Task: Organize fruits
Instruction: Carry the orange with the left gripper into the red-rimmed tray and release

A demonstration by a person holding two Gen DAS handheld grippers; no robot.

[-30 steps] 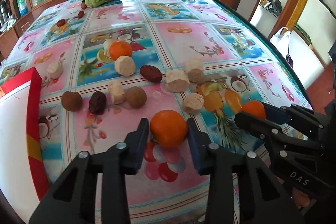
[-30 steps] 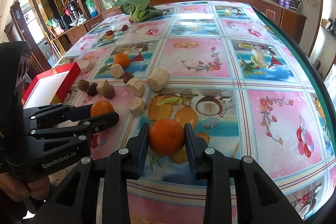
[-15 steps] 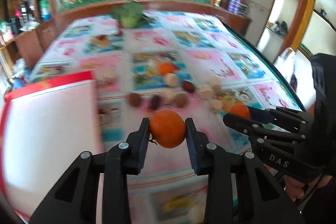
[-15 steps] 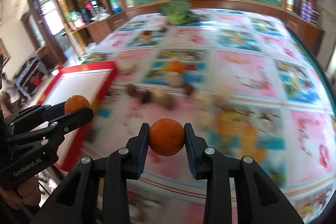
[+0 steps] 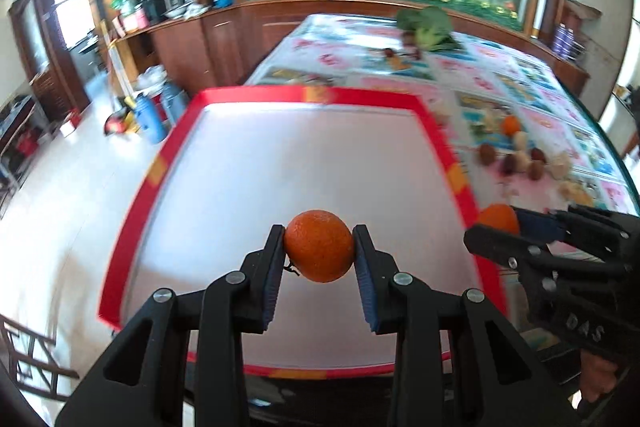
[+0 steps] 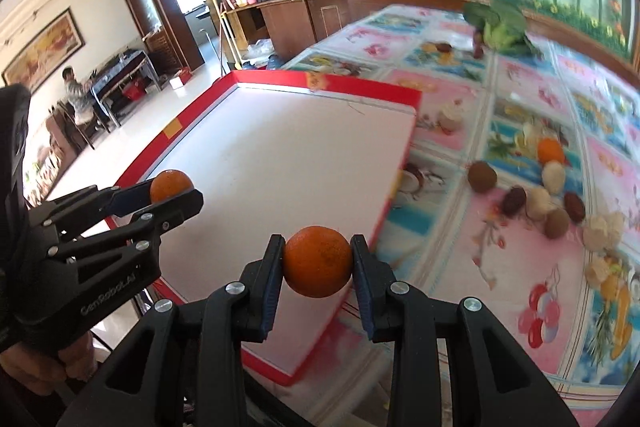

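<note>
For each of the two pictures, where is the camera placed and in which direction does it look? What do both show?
Left wrist view: sits on the left gripper, looks down over the red-rimmed white tray; its black fingers clamp a round orange; right gripper at right edge.
Right wrist view: sits on the right gripper, looks down at the tray's near right corner and the floral tablecloth; its fingers clamp a second orange; left gripper and hand at left.
Shared: tray, both oranges, scattered fruits, green leafy vegetable.

Your table [image 6: 460, 115] wears a fruit-print cloth; the red-rimmed white tray [image 6: 280, 163] sits at nine o'clock, loose fruits [image 6: 536, 195] at three.
</note>
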